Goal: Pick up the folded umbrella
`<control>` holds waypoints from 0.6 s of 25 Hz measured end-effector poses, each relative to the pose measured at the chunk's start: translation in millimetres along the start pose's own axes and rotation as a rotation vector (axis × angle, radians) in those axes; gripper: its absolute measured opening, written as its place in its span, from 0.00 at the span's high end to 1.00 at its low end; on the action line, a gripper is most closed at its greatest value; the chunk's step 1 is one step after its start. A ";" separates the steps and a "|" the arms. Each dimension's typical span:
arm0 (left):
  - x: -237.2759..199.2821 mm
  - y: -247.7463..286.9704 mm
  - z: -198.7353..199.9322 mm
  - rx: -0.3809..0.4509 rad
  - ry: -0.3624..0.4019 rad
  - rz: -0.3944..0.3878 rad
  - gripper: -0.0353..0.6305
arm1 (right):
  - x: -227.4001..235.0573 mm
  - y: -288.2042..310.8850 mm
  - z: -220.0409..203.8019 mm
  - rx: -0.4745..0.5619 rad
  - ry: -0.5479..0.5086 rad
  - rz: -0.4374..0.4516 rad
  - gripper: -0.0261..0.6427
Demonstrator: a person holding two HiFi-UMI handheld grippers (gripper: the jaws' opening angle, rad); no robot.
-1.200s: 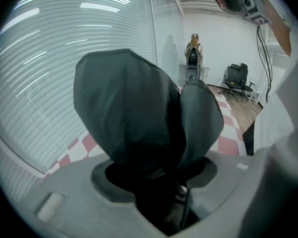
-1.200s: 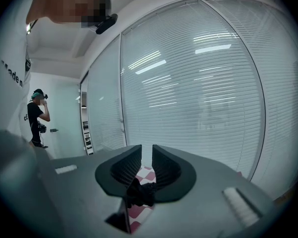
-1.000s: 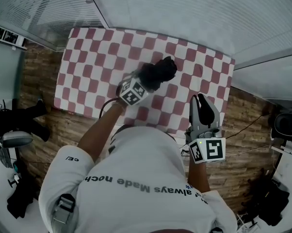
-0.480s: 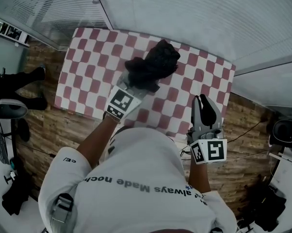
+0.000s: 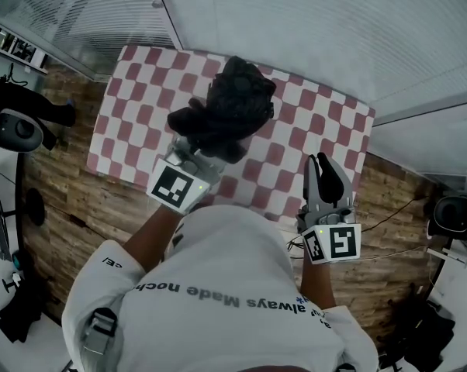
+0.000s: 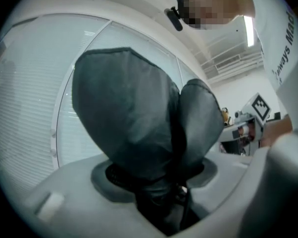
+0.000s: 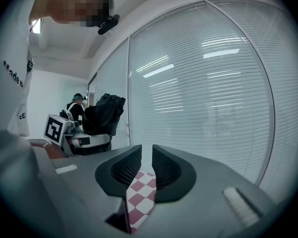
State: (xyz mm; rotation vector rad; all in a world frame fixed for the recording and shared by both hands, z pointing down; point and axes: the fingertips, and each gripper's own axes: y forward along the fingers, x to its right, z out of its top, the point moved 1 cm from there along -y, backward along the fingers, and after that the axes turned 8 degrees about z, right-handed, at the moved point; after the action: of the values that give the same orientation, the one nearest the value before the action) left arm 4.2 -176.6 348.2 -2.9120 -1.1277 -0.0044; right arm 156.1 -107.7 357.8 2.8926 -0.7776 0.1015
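The folded umbrella (image 5: 230,103) is black and is seen at 12 o'clock of the middle of the head view. It is held in the air over the table with the red and white checkered cloth (image 5: 133,107), and no part of it is seen to rest on the cloth. It is gripped by the left gripper (image 5: 209,144), whose marker cube lies at about 9 o'clock of the picture's middle and whose jaws are directed toward 1 o'clock. In the left gripper view the jaws of the left gripper (image 6: 156,178) are closed on the lower, narrow end of the umbrella (image 6: 129,118). The dark fabric folds bulge upward toward 12 o'clock and a large part of that view is covered by them.

The right gripper (image 5: 323,161) is found at 4 o'clock in the head view, at the near edge of the table, well apart from the umbrella, and it is pointed toward 12 o'clock. In its own view the jaws of the right gripper (image 7: 146,155) are drawn together to a thin slit and nothing is held between them. Only the checkered cloth (image 7: 141,197) is seen through the slit. At 10 o'clock in that view the umbrella (image 7: 105,114) is visible, raised above the table.

Behind the table a glass wall with blinds (image 5: 295,22) is seen at 12 o'clock, and the wooden floor (image 5: 63,208) is seen at 8 o'clock.
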 end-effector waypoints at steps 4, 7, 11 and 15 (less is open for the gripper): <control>1.5 -10.2 13.7 0.024 -0.007 0.010 0.57 | -2.7 -0.6 2.9 0.005 -0.008 0.002 0.86; 1.9 -14.1 18.3 0.029 -0.019 0.003 0.57 | -3.8 -1.1 3.5 0.006 -0.009 0.004 0.86; 3.6 -15.6 20.4 0.032 -0.019 -0.013 0.57 | -6.4 -2.1 4.4 0.007 -0.010 0.007 0.86; 7.2 -17.8 21.1 0.035 -0.020 -0.014 0.57 | -9.6 -5.5 6.1 0.009 -0.047 0.003 0.91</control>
State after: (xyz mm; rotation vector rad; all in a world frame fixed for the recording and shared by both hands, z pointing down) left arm -2.6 -158.2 327.5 -2.8798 -1.1389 0.0433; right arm 150.7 -99.2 350.2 2.9119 -0.7918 0.0368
